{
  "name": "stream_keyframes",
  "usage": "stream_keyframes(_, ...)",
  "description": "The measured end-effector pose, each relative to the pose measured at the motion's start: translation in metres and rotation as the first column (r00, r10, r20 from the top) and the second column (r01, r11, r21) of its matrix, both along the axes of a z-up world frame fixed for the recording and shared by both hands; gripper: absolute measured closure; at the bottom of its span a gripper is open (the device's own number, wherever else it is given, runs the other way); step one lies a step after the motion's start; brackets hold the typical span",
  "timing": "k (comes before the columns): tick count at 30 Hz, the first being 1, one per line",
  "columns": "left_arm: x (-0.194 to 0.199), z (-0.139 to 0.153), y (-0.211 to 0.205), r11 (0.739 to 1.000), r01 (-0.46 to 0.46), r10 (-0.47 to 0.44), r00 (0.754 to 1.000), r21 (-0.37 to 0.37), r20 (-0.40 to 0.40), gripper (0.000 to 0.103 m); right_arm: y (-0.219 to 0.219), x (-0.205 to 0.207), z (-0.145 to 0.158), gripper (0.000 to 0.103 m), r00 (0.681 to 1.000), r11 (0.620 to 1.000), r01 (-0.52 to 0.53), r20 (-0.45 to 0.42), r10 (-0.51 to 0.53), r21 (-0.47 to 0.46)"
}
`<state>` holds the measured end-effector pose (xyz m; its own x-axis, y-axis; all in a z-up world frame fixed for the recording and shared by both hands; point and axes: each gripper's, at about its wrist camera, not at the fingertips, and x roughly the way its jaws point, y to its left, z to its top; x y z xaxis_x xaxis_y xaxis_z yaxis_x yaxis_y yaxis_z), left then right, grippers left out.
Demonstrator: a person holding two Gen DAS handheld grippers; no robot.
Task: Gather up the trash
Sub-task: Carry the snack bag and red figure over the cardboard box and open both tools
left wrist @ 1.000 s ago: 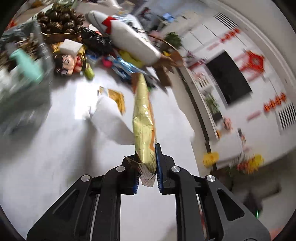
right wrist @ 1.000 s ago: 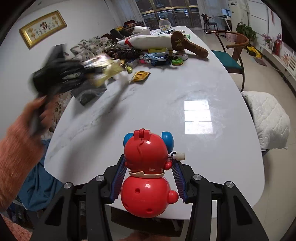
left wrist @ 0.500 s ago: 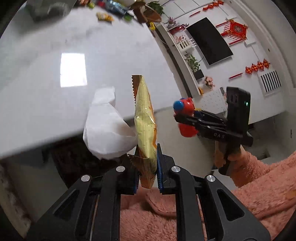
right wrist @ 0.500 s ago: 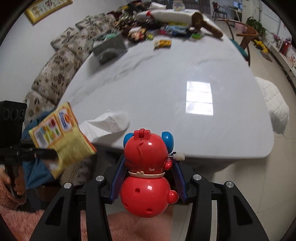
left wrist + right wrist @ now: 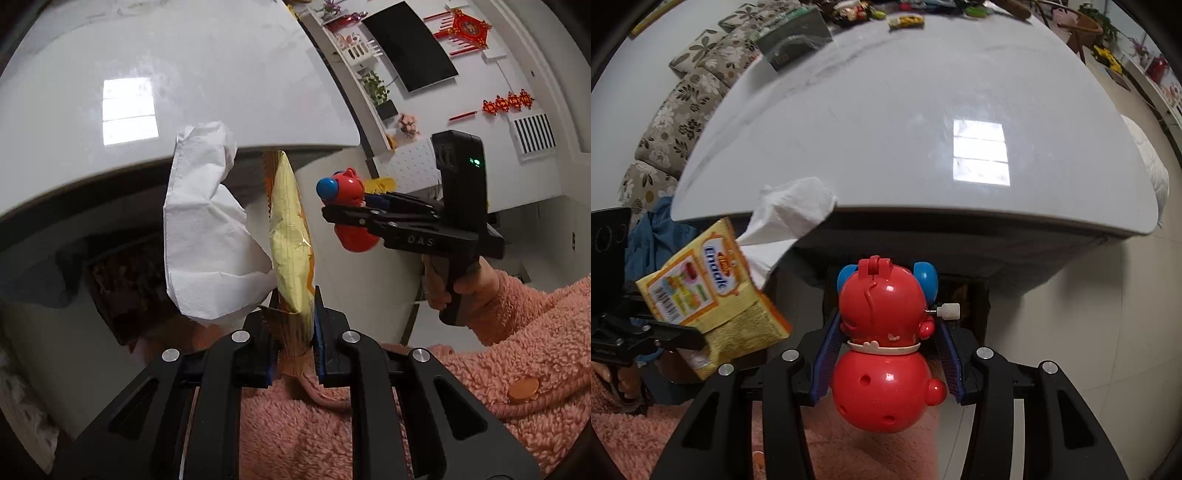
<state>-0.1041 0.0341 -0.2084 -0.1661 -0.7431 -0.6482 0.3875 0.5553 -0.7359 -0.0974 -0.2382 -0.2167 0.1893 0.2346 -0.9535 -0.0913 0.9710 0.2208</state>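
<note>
Off the near edge of the white table, your right gripper clamps the red toy, while your left gripper pinches the yellow snack wrapper and white tissue together in the air.

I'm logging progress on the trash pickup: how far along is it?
Partly done. The near table is bare. In hand: the left gripper is shut on a yellow wrapper and a tissue; the right gripper holds a red toy. Left: a wrapper and clutter at the far end.
</note>
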Motion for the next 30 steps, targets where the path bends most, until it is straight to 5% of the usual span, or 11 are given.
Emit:
stream_keyframes(9, 0.000, -0.017, 0.002, 1.000, -0.008, 0.010, 0.999, 0.024, -0.052, 0.089, 0.001, -0.005, -0.025, 0.055, 0.998, 1.000, 0.003, -0.062, -0.003, 0.000)
stream_keyframes(12, 0.000, -0.037, -0.011, 0.995, 0.026, -0.023, 0.999, 0.097, -0.030, 0.089, 0.005, -0.001, -0.041, 0.055, 0.998, 1.000, -0.001, -0.068, 0.000, -0.007)
stream_keyframes(16, 0.009, -0.082, -0.032, 0.984, 0.008, -0.005, 1.000, 0.179, -0.016, 0.089, 0.010, 0.005, -0.084, 0.055, 0.996, 0.999, -0.019, -0.086, 0.016, -0.036)
stream_keyframes(19, 0.024, -0.146, -0.046, 0.965, -0.021, 0.034, 0.998, 0.261, -0.047, 0.089, 0.010, 0.012, -0.134, 0.055, 0.994, 0.999, 0.007, -0.109, -0.013, -0.053)
stream_keyframes(25, 0.047, -0.261, -0.060, 0.901, -0.067, 0.138, 0.981, 0.429, -0.137, 0.086, 0.005, 0.029, -0.251, 0.054, 0.974, 0.994, 0.056, -0.212, -0.076, -0.099)
stream_keyframes(26, 0.051, -0.286, -0.061, 0.876, -0.062, 0.163, 0.971, 0.478, -0.173, 0.081, 0.002, 0.033, -0.273, 0.051, 0.968, 0.990, 0.065, -0.231, -0.093, -0.123)
stream_keyframes(27, 0.053, -0.307, -0.061, 0.851, -0.056, 0.186, 0.962, 0.523, -0.199, 0.076, -0.002, 0.036, -0.286, 0.034, 0.964, 0.988, 0.071, -0.244, -0.103, -0.135)
stream_keyframes(28, 0.054, -0.320, -0.061, 0.830, -0.056, 0.202, 0.957, 0.555, -0.207, 0.051, -0.003, 0.039, -0.301, 0.023, 0.960, 0.986, 0.074, -0.257, -0.111, -0.149)
stream_keyframes(29, 0.055, -0.337, -0.060, 0.793, -0.054, 0.221, 0.954, 0.607, -0.204, 0.038, -0.005, 0.040, -0.313, 0.011, 0.957, 0.983, 0.074, -0.264, -0.117, -0.167)
stream_keyframes(30, 0.055, -0.348, -0.058, 0.757, -0.048, 0.229, 0.954, 0.652, -0.196, 0.034, -0.007, 0.043, -0.328, 0.011, 0.953, 0.978, 0.065, -0.279, -0.120, -0.198)
